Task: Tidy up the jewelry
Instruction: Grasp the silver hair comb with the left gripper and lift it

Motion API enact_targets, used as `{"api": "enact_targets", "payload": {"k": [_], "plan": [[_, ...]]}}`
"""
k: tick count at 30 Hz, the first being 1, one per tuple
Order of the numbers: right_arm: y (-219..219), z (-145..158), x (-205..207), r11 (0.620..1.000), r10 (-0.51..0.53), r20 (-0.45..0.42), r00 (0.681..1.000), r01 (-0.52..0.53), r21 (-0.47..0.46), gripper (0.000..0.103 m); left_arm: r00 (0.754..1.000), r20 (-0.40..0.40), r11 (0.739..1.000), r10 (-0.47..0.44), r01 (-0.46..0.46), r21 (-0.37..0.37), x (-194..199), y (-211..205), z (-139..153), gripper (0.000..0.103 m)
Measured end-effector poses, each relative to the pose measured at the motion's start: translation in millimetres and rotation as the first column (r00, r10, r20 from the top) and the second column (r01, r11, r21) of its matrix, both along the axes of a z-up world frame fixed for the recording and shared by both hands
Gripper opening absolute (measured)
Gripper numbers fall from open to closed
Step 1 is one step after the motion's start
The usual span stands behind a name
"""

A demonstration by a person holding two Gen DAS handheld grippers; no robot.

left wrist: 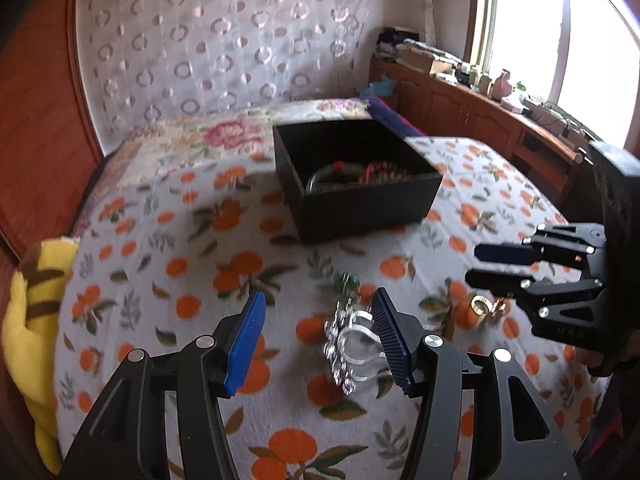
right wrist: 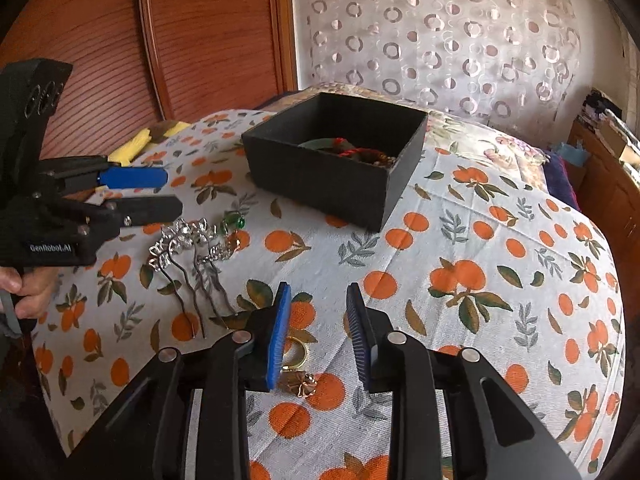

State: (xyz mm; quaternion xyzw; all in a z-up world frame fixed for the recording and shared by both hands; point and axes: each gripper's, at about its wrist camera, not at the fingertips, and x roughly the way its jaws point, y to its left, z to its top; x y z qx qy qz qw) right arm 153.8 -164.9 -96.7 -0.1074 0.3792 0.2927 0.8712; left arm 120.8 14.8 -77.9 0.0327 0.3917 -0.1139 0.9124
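Jewelry lies on the orange-printed white cloth [right wrist: 460, 216] on the near side of the open black square box [right wrist: 336, 160]: silver rhinestone hairpins [right wrist: 188, 248] under the left gripper [left wrist: 320, 336], its fingers wide and empty; a gold ring [right wrist: 296, 354] between the right gripper's [right wrist: 318, 336] narrower fingers, untouched.

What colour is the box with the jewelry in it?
The box is black, inside and out. It shows best in the right wrist view.
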Motion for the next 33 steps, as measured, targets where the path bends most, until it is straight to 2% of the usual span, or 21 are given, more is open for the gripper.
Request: {"api": "enact_targets", "payload": {"k": [5,9,13,15,19,23,33], "plan": [[-9,1,1,1.0,-0.025,0.001,1.0,0.025,0.019,0.032,0.999,-0.045,0.999,0.008,-0.01,-0.043,0,5,-12,0.053],[-31,9,2,0.996,-0.068,0.007,0.998,0.068,0.055,0.038,0.998,-0.06,0.997,0.008,-0.012,-0.071,1,6,-15,0.053],[-51,13,3,0.992,-0.106,0.011,0.994,0.105,0.07,0.039,0.997,-0.072,0.996,0.004,-0.01,-0.091,0,5,-17,0.053],[-59,13,5,0.99,-0.122,0.004,0.992,0.122,0.072,0.039,0.997,-0.08,0.994,0.003,-0.012,-0.11,0,6,-19,0.049],[-65,10,6,0.988,-0.132,-0.007,0.991,0.132,0.076,0.039,0.996,-0.092,0.991,0.009,-0.022,-0.135,1,8,-20,0.03],[-58,8,5,0.99,-0.12,-0.01,0.993,0.12,0.076,0.039,0.994,-0.107,0.987,0.012,-0.028,-0.156,2,10,-21,0.017],[-38,4,-1,0.995,-0.077,-0.017,0.997,0.077,0.064,0.039,0.991,-0.134,0.979,0.015,-0.042,-0.201,2,17,-26,0.017]]}}
